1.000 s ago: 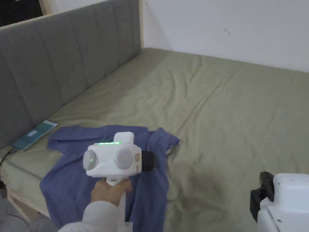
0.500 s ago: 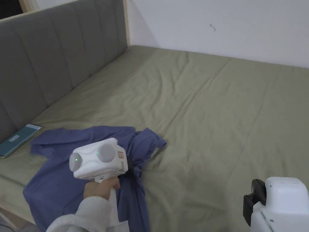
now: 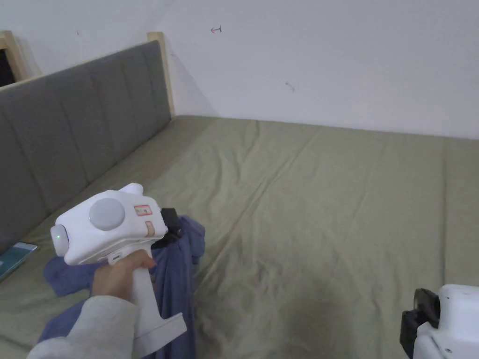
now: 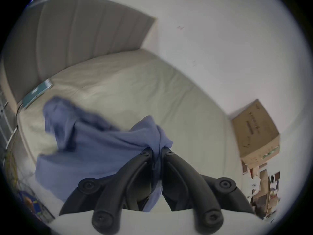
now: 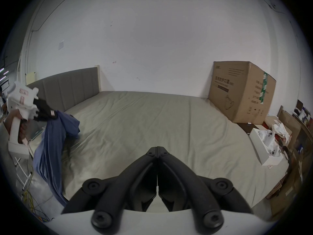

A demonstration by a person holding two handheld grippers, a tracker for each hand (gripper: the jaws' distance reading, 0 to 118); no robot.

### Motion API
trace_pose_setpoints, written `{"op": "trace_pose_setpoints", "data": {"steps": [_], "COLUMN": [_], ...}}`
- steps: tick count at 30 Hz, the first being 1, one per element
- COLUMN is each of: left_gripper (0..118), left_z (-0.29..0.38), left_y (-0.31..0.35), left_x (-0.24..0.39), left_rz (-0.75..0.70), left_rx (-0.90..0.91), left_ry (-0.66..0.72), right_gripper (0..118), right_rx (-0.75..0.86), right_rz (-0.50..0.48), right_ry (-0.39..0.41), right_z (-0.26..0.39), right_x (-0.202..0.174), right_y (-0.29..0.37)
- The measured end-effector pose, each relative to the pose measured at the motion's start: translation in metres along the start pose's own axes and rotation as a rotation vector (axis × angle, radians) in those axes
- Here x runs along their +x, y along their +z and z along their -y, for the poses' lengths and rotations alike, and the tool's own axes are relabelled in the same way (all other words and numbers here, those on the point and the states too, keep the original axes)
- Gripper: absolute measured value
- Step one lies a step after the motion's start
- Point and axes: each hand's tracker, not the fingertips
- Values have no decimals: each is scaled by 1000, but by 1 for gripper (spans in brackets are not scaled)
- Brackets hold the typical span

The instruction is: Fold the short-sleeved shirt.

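- Our left tongs (image 4: 156, 151) pinch the blue shirt (image 4: 94, 142); it hangs long toward six o'clock.
- Our right tongs (image 5: 157, 149) are clenched on nothing, far off at four o'clock.

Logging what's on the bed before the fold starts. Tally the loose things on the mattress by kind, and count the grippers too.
Blue short-sleeved shirt: 1, pinched in the left gripper and partly lifted off the bed
Phone: 1, by the headboard
Grippers: 2, the left one and the right gripper, which is shut on nothing
Total: 4
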Motion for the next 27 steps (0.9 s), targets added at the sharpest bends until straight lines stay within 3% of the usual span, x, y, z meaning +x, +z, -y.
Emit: {"op": "trace_pose_setpoints", "data": {"steps": [4,11,16,17,19,24,25,27], "left_gripper": [8,8,8,8,8,10,14,46], "left_z": [-9,49,143,166,219,341,358,366], "left_y": [1,9,-14,-23,-51,-119,-121,-117], "left_x": [102,271,331,333,342,321,314,310], "left_rz": [71,468,676,684,559,428,418,425], "left_rx": [24,-37,-243,-270,-347,-672,-676,-641], "left_ry": [-247,-441,-447,-476,-558,-694,-706,-705], "right_gripper": [0,0,0,0,0,0,0,0], "right_rx": [26,76,81,71,53,-28,-40,-64], "right_rz": [69,234,377,398,435,492,490,491], "right_ry": [-44,-109,-147,-161,-187,-227,-233,-241], "right_z": [-6,-13,-6,-3,4,30,35,41], "right_x": [30,97,148,158,176,201,203,205], "right_y": [12,38,58,60,63,61,59,55]}}
